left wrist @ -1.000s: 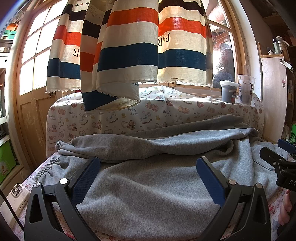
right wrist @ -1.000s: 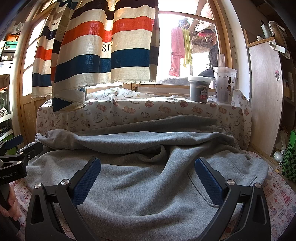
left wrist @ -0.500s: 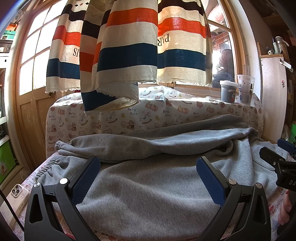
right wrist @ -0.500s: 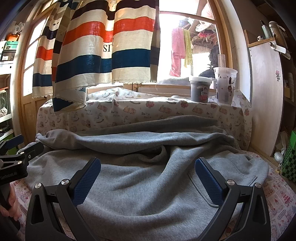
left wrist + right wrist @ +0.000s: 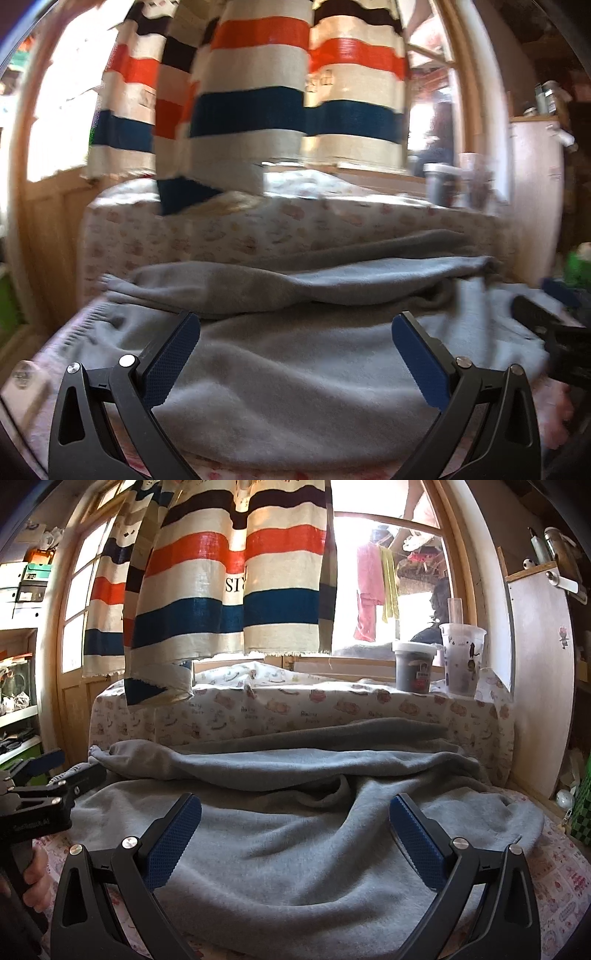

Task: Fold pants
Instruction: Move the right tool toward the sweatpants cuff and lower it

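Right wrist view: the pants (image 5: 295,849) lie spread between and beyond the wide-apart jaws of the right gripper (image 5: 295,834). The left gripper (image 5: 295,354) is likewise held apart, empty. Matching edges should be gripped evenly before folding.

A bed with a cartoon-print sheet (image 5: 561,878) holds the gray pants (image 5: 295,867) spread wide across it, and a phone (image 5: 22,373) lies at its near left edge.
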`<state>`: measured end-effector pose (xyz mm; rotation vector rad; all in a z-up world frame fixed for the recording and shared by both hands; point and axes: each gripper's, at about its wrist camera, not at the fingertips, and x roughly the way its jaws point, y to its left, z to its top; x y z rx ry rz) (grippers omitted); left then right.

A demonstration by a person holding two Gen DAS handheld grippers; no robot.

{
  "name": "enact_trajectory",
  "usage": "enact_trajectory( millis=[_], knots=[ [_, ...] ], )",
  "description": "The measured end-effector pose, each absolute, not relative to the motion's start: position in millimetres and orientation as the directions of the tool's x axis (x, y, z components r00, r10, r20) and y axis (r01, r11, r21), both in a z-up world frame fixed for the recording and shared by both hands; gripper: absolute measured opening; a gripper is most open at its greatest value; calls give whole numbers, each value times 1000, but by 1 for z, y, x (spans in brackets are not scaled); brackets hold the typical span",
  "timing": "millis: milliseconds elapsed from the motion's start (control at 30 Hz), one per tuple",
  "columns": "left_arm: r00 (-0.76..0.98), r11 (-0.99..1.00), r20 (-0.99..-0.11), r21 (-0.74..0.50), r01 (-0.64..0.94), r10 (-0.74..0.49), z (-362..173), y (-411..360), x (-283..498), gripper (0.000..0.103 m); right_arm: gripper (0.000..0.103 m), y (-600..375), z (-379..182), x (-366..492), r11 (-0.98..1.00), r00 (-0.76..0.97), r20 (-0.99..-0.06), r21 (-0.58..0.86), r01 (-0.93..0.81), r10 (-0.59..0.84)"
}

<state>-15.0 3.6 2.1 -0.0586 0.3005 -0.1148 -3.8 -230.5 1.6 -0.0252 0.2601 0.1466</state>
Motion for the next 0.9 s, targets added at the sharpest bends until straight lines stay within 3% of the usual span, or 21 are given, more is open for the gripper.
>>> enact_trajectory(
  millis=[100,167,233,300,433,600,733,900],
  knots=[
    [945,985,-287,-117,128,-157,4,3,-23,103,102,-236,4,-6,984,950,-259,37,-172,176],
    [926,977,-320,-136,162,-198,5,2,-20,103,102,-248,6,-13,969,945,-220,103,-224,242],
    [941,986,-302,-113,125,-154,9,1,-21,103,102,-261,10,-23,965,957,-163,143,-218,240],
    [958,994,-267,-60,93,-106,18,-1,-21,103,102,-271,19,-29,972,966,-142,117,-202,218],
    [958,990,-253,-48,129,-137,44,-4,-5,103,102,-289,44,-31,982,972,-140,43,-185,189],
    [969,994,-223,0,110,-108,80,-16,33,103,102,-319,84,-9,992,976,-174,28,-125,128],
    [981,998,-191,33,53,-46,91,-24,83,103,102,-356,116,34,991,974,-203,103,-85,105],
    [950,997,-305,-33,63,-70,75,-20,155,103,102,-425,112,143,944,905,-383,324,-56,185]
  ],
)
